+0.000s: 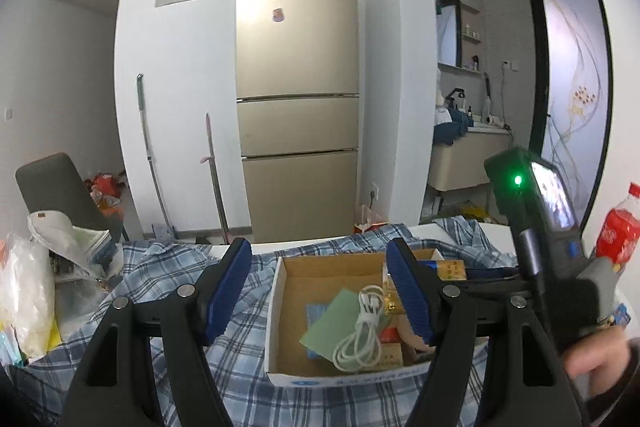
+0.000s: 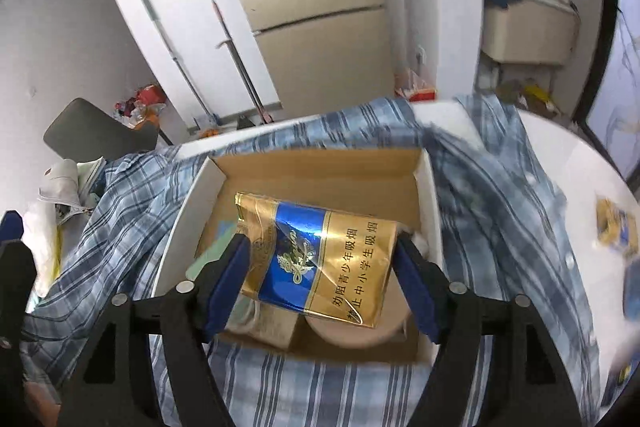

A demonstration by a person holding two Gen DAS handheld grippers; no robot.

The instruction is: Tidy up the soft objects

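An open cardboard box (image 1: 280, 315) sits on a blue plaid shirt (image 1: 240, 359) on the table. In it lie a green card (image 1: 332, 323), a white cable (image 1: 362, 335) and small packets. My left gripper (image 1: 320, 287) is open and empty, just above the box's near side. My right gripper (image 2: 322, 267) is shut on a gold and blue cigarette pack (image 2: 320, 259), held over the box (image 2: 184, 199). The right gripper's body shows in the left wrist view (image 1: 536, 227).
A red bottle (image 1: 618, 227) stands at the right. A white plastic bag (image 1: 24, 291) and a pouch (image 1: 68, 235) lie at the left. Another gold and blue pack (image 2: 616, 227) lies on the white table (image 2: 592, 171). A fridge (image 1: 298, 87) stands behind.
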